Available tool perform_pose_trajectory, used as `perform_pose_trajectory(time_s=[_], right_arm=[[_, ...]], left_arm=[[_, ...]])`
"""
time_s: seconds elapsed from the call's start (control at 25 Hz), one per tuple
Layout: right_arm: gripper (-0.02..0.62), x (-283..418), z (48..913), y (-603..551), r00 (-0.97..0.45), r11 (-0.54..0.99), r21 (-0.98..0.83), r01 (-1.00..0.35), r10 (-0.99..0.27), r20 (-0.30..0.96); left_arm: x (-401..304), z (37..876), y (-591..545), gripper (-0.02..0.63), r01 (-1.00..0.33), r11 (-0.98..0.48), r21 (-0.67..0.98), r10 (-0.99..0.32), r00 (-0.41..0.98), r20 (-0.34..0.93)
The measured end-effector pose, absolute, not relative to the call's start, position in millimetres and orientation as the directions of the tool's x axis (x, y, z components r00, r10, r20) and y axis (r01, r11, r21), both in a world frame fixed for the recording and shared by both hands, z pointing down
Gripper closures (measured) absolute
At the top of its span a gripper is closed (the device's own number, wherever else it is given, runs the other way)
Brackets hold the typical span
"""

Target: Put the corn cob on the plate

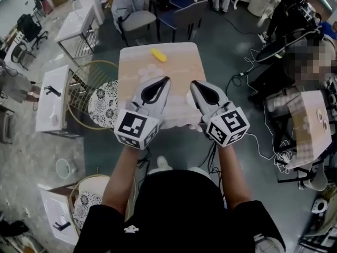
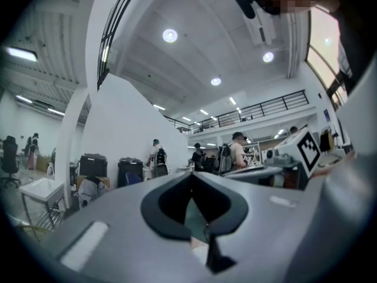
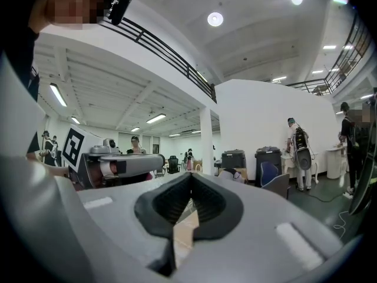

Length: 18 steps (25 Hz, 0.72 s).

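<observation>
The yellow corn cob (image 1: 158,55) lies near the far edge of a small pale square table (image 1: 131,67) in the head view. A black-and-white patterned plate (image 1: 102,104) rests on a round wire stand just left of the table. My left gripper (image 1: 166,79) and right gripper (image 1: 193,83) are held side by side over the table's near half, pointing level toward the cob and well short of it. Both are shut with nothing between the jaws. In the left gripper view (image 2: 191,178) and the right gripper view (image 3: 189,178) the jaws meet; neither shows the cob or plate.
Chairs (image 1: 138,16) stand beyond the table. White side tables (image 1: 52,101) line the left, and a second patterned plate sits in a basket (image 1: 84,202) at lower left. Cables (image 1: 247,78) and a cardboard-topped stand (image 1: 308,125) fill the right. People stand in the background.
</observation>
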State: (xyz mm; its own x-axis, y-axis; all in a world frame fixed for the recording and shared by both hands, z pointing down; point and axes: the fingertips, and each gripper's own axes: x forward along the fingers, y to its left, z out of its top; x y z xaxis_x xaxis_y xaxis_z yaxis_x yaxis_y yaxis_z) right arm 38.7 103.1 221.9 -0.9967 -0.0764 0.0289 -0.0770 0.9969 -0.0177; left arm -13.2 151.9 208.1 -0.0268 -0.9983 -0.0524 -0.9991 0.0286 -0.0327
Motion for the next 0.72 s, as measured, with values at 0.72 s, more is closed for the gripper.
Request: perform_pose_trajectory(time_s=[0.72], right_arm=[[0.594,7,233,107,-0.992,0.995,-0.005,-0.102,-0.101,0.071]], left_arm=[[-53,225,163,0.597,-0.999,0.004,0.053,-0.998,-0.008,-0.066]])
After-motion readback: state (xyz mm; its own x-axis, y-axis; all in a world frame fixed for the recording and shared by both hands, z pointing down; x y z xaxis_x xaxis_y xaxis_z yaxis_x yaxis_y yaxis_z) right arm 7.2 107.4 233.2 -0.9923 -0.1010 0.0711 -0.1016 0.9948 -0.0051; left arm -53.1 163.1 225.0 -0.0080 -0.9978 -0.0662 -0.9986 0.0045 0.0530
